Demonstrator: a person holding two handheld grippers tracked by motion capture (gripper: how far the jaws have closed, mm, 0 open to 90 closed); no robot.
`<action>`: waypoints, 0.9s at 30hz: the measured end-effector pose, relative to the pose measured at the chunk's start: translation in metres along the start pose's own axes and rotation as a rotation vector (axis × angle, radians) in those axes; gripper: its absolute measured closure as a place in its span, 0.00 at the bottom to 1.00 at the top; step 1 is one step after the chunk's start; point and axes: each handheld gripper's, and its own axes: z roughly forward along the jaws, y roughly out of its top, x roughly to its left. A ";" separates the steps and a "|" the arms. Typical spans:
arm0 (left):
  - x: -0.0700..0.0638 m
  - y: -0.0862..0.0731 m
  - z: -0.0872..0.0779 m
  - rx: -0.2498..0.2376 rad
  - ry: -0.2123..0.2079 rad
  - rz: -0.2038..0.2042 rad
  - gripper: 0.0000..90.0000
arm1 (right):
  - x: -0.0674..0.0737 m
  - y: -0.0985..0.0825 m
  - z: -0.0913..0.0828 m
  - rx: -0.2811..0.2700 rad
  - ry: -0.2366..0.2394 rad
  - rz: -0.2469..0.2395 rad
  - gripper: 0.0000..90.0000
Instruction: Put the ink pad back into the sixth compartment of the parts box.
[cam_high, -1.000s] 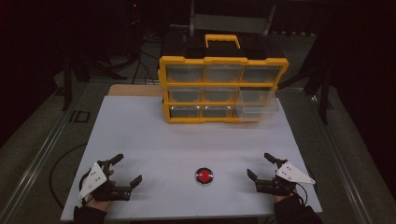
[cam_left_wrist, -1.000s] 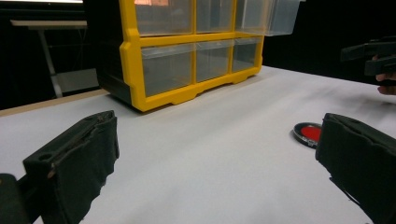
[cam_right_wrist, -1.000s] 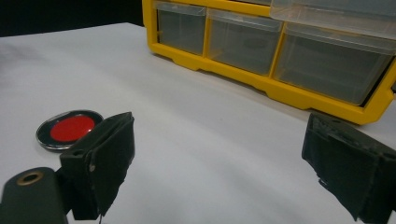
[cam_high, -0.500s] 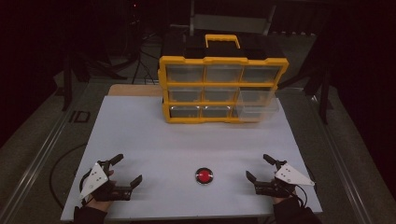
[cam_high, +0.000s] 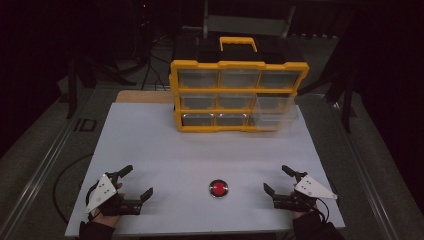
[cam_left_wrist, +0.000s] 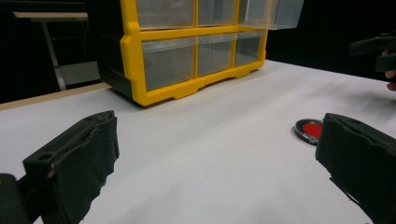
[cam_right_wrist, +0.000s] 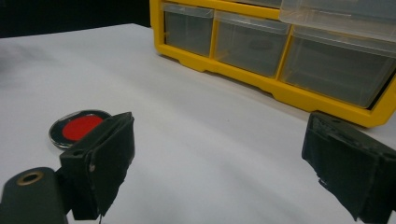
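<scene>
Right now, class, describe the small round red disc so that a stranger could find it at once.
Start at the yellow plastic drawer cabinet and come forward across the white table. The small round red disc with a silver rim lies flat between the two black grippers, nothing else red nearby.

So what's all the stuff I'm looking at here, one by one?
Table: one, white top, under everything else.
Drawer box: one, yellow frame with clear drawers and a yellow handle, at the far middle of the table.
Pulled-out drawer: one, clear, right side of the box, sticking out toward the person.
Red disc: one, red with a dark shiny rim, lying flat near the front edge between the two tools.
Left tool: one, black with a grey plate, front left, jaws apart, holding nothing.
Right tool: one, black with a grey plate, front right, jaws apart, holding nothing.
</scene>
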 end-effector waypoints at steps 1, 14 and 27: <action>-0.001 0.001 0.001 0.004 0.003 -0.004 0.00 | 0.000 0.000 0.000 0.001 0.000 0.001 0.11; -0.008 0.025 0.010 0.029 -0.055 -0.010 0.00 | -0.001 0.002 -0.001 -0.011 0.001 0.017 0.11; -0.019 0.051 0.029 0.072 -0.132 0.015 0.00 | 0.000 0.003 -0.001 -0.022 0.017 0.019 0.11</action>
